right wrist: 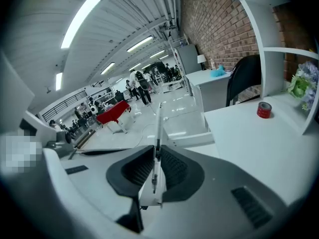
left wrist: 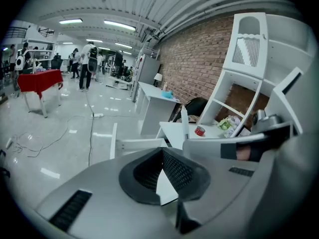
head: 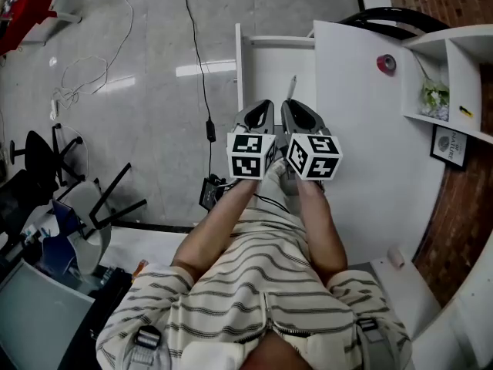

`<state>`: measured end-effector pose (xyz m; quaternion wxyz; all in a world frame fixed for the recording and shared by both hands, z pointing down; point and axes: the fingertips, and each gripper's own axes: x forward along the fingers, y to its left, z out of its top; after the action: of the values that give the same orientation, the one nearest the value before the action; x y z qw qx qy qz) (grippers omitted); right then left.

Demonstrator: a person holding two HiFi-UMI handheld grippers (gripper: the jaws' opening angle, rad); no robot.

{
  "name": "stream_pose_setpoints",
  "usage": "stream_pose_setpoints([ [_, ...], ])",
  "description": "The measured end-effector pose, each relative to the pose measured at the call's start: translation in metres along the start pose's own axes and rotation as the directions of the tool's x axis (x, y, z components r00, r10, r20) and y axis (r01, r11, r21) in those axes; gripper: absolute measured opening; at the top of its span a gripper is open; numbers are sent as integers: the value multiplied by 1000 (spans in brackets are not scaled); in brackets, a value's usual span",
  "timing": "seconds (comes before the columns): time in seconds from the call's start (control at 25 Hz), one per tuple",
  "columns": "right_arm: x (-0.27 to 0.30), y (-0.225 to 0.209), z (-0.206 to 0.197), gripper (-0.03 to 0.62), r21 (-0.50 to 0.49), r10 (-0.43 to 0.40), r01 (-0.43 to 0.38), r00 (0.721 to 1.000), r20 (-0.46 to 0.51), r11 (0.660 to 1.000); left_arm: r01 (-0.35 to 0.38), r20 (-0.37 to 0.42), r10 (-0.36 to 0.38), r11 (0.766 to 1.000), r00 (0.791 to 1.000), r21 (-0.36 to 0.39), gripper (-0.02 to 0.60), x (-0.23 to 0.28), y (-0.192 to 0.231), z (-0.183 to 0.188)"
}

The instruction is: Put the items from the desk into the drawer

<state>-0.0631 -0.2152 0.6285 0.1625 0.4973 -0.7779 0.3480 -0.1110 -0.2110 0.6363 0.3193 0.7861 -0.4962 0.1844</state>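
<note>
Nearest the head cam is the person's striped clothing [head: 254,284], w/ both forearms reaching fwd. The left hand-held gripper [head: 265,105] and the right hand-held gripper [head: 290,105] sit side by side, almost touching, each w/ its marker cube toward the body.

In its own view the left hand-held gripper [left wrist: 161,151] has its jaws brought together at the tips w/ nothing between them (only a pale wedge of gap lower down). The right hand-held gripper [right wrist: 156,151] is clamped on a slim white pen [right wrist: 158,128], which stands up lengthwise btwn the pads and pokes well past the tips. From the head cam the pen [head: 293,85] points away from the person, over the open drawer [head: 238,60].

To the right, the drawer adjoins the white counter [head: 370,137]. A red tape roll [head: 386,63] lies farther back on it, well apart from both tools and near the white shelf unit [head: 462,60], which holds a small bunch of flowers [head: 434,97]. A black chair [head: 389,15] stands beyond the counter's far end.
</note>
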Motion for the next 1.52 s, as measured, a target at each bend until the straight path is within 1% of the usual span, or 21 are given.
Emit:
stream_pose_setpoints([
  [0.24, 14, -16, -14, 52, 11, -3, 4, 998, -62, 1000, -7, -76, 4, 999, 997, -38, 6, 24, 5, -16],
  [0.44, 28, -25, -26, 52, 24, -6, 9, 994, -109, 1000, 7, -145, -15, 998, 989, -61, 6, 41, 5, -30],
  [0.6, 40, -33, -33, 52, 27, -10, 14, 991, -134, 1000, 2, -182, -14, 998, 983, -66, 6, 53, 9, -38],
  [0.76, 51, -39, -40, 52, 29, -17, 22, 987, -159, 999, -5, -220, -15, 996, 975, -89, 6, 63, 16, -47],
  [1.0, 64, -48, -54, 52, 42, -24, 33, 981, -191, 999, -24, -253, -5, 993, 967, -112, 6, 74, 24, -59],
  [1.16, 69, -49, -61, 52, 30, -33, 41, 975, -219, 999, -27, -267, 0, 995, 964, -97, 6, 80, 28, -63],
  [1.32, 77, -53, -68, 52, 23, -45, 52, 968, -249, 998, -48, -297, 19, 995, 955, -91, 6, 83, 35, -69],
  [1.52, 85, -57, -77, 52, 47, -45, 60, 959, -281, 997, -70, -298, 42, 994, 954, -85, 6, 87, 45, -70],
])
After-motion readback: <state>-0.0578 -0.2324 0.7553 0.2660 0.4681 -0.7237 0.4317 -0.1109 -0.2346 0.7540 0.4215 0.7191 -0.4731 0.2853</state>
